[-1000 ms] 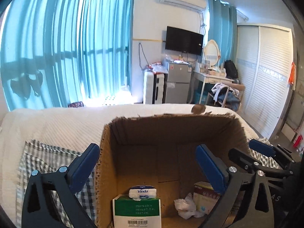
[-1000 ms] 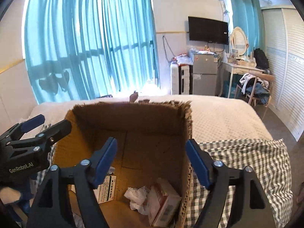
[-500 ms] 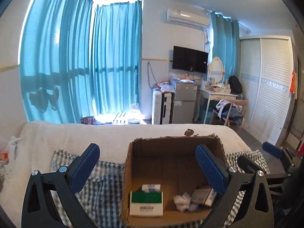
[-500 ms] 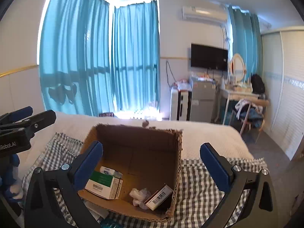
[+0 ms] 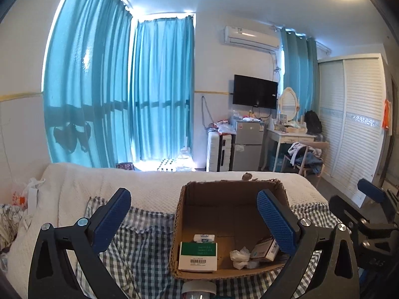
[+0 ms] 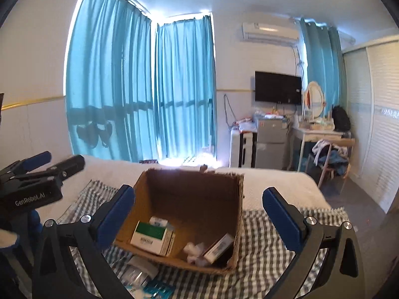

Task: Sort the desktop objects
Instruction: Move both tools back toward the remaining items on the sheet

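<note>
An open cardboard box stands on a checked cloth on a bed. Inside lie a green-and-white box, a small Vinda tissue pack, crumpled white paper and a small carton. My left gripper is open and empty, held back from and above the box. My right gripper is open and empty, likewise raised. Each gripper shows in the other's view: the right, the left.
A clear bottle with a grey cap and a blue packet lie on the cloth in front of the box. White bedspread lies behind. Curtains, fridge, dressing table and wardrobe stand across the room.
Both grippers have pulled back and up from the box; a second ago they were close over its opening. The whole box and the cloth around it now show.
</note>
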`<action>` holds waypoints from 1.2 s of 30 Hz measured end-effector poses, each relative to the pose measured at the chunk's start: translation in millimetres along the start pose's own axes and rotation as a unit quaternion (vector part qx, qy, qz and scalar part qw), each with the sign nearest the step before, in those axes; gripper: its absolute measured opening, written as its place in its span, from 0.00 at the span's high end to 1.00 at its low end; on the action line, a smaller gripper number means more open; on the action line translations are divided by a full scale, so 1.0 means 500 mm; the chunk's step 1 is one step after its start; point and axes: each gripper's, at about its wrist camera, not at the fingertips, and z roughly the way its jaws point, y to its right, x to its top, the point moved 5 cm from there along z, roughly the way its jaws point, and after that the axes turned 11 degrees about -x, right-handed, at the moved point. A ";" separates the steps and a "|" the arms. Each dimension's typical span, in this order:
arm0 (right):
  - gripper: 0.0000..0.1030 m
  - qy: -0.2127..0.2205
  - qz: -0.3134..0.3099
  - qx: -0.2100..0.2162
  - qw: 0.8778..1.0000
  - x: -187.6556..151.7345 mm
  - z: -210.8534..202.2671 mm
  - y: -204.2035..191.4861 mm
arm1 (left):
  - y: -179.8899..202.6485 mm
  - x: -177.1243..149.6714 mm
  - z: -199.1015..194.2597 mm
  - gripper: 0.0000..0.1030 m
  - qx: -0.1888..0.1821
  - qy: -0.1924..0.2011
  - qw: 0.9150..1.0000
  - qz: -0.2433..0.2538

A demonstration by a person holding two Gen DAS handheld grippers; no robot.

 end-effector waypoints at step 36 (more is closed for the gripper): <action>0.05 -0.238 -0.074 0.024 0.968 -0.383 0.088 -0.026 | -0.047 -0.318 0.110 0.00 0.012 -0.206 0.978 -0.026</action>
